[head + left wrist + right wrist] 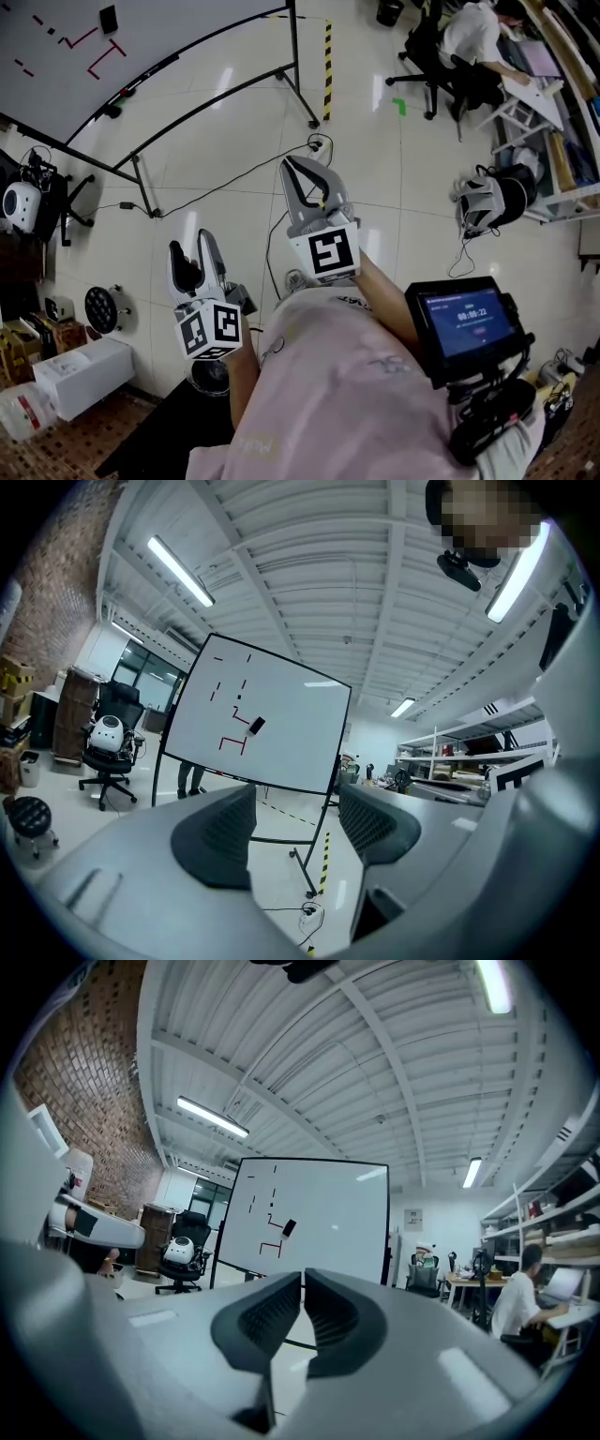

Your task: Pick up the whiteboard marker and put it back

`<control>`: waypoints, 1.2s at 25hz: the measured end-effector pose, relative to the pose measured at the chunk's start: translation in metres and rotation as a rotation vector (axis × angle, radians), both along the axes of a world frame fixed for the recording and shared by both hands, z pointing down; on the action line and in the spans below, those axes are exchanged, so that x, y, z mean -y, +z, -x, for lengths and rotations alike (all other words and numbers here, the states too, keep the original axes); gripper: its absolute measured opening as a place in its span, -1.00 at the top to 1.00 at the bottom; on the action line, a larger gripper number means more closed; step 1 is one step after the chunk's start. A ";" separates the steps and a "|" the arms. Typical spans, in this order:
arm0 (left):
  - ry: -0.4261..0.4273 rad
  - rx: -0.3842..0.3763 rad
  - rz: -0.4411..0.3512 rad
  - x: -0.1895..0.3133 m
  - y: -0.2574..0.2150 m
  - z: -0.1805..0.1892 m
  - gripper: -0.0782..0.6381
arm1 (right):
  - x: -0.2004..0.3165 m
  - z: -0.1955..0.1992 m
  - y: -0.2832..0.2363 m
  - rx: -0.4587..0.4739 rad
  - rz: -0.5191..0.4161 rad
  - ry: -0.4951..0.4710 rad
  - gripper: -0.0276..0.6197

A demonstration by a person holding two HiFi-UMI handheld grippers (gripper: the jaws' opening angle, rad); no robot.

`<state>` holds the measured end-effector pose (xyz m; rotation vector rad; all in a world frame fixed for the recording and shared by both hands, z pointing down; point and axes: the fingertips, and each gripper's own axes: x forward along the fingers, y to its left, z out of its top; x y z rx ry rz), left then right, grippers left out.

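Note:
I cannot pick out a whiteboard marker in any view. The whiteboard [103, 47] stands on a wheeled frame at the upper left, with red marks and a black eraser [108, 19] on it. A small dark thing [112, 110] lies on its tray, too small to identify. My left gripper [192, 246] is held level, well short of the board, open with nothing between its fingers. Further right, my right gripper [305, 171] is shut and empty. The left gripper view shows the board [272, 724] past its open gripper [295, 822]. The right gripper view shows the board [319, 1213] beyond its shut gripper [303, 1288].
Cables and a power strip [319, 145] lie on the floor by the board's foot, beside yellow-black tape [327, 70]. An office chair with a white device [19, 202] stands at the left. A person sits at a desk [469, 37] at the upper right. A white box [80, 370] lies at the lower left.

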<state>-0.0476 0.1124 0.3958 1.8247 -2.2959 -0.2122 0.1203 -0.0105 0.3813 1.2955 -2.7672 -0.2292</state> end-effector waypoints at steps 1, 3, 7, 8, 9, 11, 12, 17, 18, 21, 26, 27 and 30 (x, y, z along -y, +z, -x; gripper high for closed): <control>0.002 0.001 0.002 0.000 0.000 0.000 0.03 | 0.000 0.000 0.000 0.001 -0.002 0.003 0.91; 0.008 0.006 0.004 0.001 0.000 -0.001 0.03 | 0.000 -0.001 0.000 0.007 -0.003 0.006 0.91; 0.019 0.012 0.005 0.004 0.001 -0.004 0.03 | -0.003 -0.004 -0.006 0.032 -0.012 -0.007 0.91; 0.021 0.013 0.007 0.004 0.001 -0.005 0.03 | -0.003 -0.005 -0.006 0.032 -0.009 -0.006 0.91; 0.022 0.014 0.007 0.004 0.001 -0.005 0.03 | -0.002 -0.005 -0.004 0.032 -0.003 -0.004 0.91; 0.024 0.013 0.003 0.005 0.001 -0.006 0.03 | -0.001 -0.004 -0.001 0.033 0.007 -0.002 0.91; 0.025 0.012 0.001 0.005 0.000 -0.006 0.03 | -0.001 -0.004 0.001 0.032 0.009 -0.003 0.91; 0.047 0.017 -0.017 0.008 -0.005 -0.012 0.03 | 0.000 -0.006 0.000 0.034 0.001 0.000 0.91; 0.051 0.017 -0.019 0.009 -0.005 -0.012 0.03 | 0.000 -0.005 0.000 0.034 0.001 0.000 0.91; 0.056 0.016 -0.017 0.010 -0.004 -0.012 0.03 | 0.000 -0.003 0.002 0.031 0.013 0.001 0.91; 0.052 0.012 -0.015 0.009 -0.005 -0.009 0.03 | 0.001 0.000 0.004 0.014 0.008 -0.009 0.91; 0.052 0.012 -0.016 0.009 -0.005 -0.009 0.03 | 0.001 0.001 0.004 0.012 0.005 -0.011 0.91; 0.052 0.011 -0.018 0.008 -0.005 -0.008 0.03 | 0.000 0.001 0.004 0.009 0.010 -0.010 0.91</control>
